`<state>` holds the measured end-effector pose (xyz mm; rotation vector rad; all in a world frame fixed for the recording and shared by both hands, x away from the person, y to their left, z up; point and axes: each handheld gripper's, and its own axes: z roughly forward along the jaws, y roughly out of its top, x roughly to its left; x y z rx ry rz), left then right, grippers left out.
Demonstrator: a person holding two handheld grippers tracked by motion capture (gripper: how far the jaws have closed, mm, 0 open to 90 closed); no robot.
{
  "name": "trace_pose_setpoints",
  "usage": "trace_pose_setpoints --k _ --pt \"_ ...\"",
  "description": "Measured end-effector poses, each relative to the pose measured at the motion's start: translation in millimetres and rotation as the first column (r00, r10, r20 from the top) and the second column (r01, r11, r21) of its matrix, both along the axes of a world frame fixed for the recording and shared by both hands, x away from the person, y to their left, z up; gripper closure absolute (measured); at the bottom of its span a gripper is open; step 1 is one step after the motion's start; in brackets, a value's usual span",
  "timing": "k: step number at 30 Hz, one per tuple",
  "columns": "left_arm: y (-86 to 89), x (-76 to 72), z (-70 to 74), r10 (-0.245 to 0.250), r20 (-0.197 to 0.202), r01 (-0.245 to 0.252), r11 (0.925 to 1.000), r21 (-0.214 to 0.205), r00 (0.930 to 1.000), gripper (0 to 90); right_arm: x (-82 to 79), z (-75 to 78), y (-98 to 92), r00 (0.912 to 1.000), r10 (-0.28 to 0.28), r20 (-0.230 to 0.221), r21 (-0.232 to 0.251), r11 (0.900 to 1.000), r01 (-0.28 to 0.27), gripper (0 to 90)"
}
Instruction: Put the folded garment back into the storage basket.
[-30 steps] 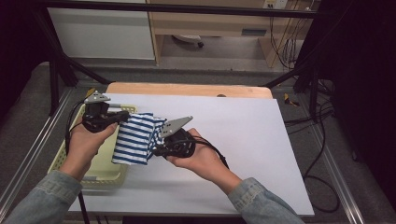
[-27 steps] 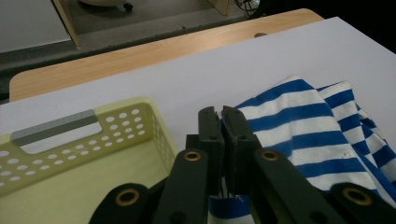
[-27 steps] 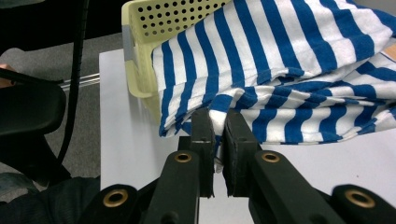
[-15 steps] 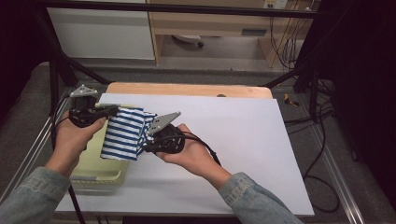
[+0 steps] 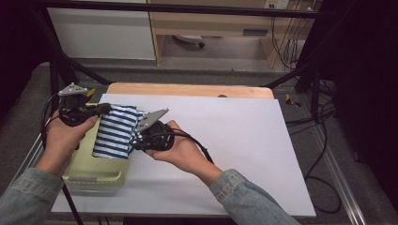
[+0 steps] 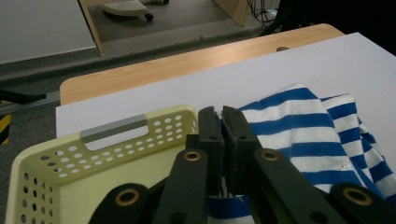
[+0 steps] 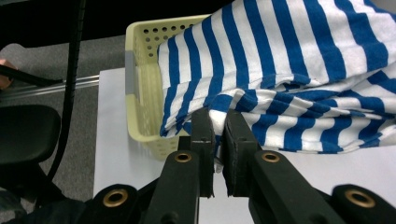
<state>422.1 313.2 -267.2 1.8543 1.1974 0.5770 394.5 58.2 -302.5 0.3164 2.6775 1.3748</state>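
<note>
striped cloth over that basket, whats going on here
A person holds a blue-and-white striped cloth with two handheld grippers. The left gripper is shut on one edge, and the right gripper is shut on another edge. The cloth hangs between them, partly above the pale yellow perforated basket that sits at the left edge of the white table. It looks like it is about to go into the basket.

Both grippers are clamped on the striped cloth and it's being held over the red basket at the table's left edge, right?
Not quite: the basket is pale yellow, not red, as the high view shows. The rest holds: the left gripper and right gripper are both clamped on the striped cloth, held over it.
</note>
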Motion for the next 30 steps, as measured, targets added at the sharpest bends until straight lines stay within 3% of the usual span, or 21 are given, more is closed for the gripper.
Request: trace_pose_setpoints --k 12,30 --pt "22.6 -0.2 2.2 0.038 0.003 -0.038 0.9993 0.002 0.9993 86.7 7.8 3.1 22.0 0.9999 0.013 0.001 0.021 0.9997 -0.013 84.1" --pt "25.7 -2.3 3.4 0.048 0.012 -0.048 0.9988 0.008 0.9988 86.7 7.6 1.4 27.2 0.9998 0.019 0.002 0.021 0.9996 -0.019 84.1"
